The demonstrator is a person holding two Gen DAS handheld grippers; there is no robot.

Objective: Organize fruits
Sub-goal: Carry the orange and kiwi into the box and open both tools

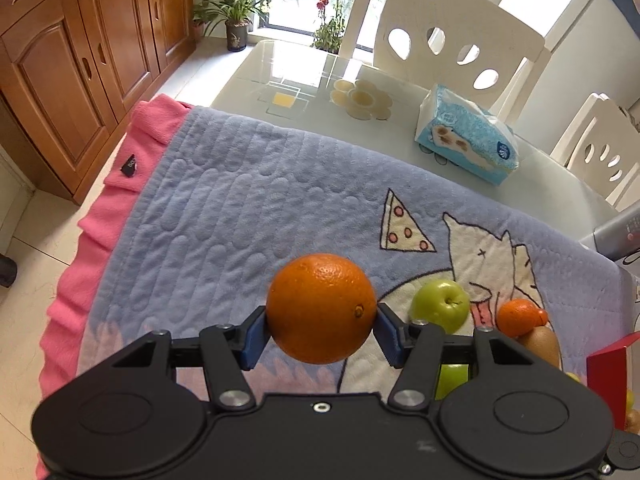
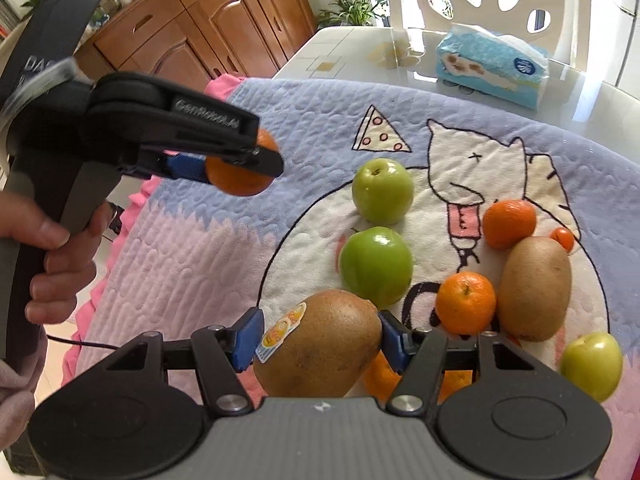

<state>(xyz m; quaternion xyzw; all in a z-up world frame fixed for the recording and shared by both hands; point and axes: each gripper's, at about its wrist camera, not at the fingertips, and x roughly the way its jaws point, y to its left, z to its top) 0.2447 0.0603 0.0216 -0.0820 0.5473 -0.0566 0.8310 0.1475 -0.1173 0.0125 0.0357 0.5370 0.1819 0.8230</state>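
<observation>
Left gripper (image 1: 321, 334) has its blue pads clamped on a big orange (image 1: 321, 308), jaws about half open around it, and the fruit hangs clear above the blanket (image 1: 224, 208). From the right wrist cam that same left gripper (image 2: 240, 160) shows at upper left w/ the orange (image 2: 240, 178) pinched between its pads, a hand (image 2: 52, 264) wrapped round the handle. Right gripper (image 2: 320, 340) is closed on a brown kiwi (image 2: 318, 344), sticker side facing the left pad, jaws roughly mid-width, fruit filling the gap. Rest of the fruit sits on the cartoon cat part of the blanket: two green apples (image 2: 382, 190) (image 2: 376, 266) one behind the other, a tangerine (image 2: 466, 303) just beside a second kiwi (image 2: 534, 288), another tangerine (image 2: 509, 218) behind that, a third apple (image 2: 591, 360) at far right. Tissue pack (image 2: 490, 66) on the bare table (image 2: 580, 92) past the blanket, well apart from the fruit. White chair (image 1: 440, 24) behind the table.
</observation>
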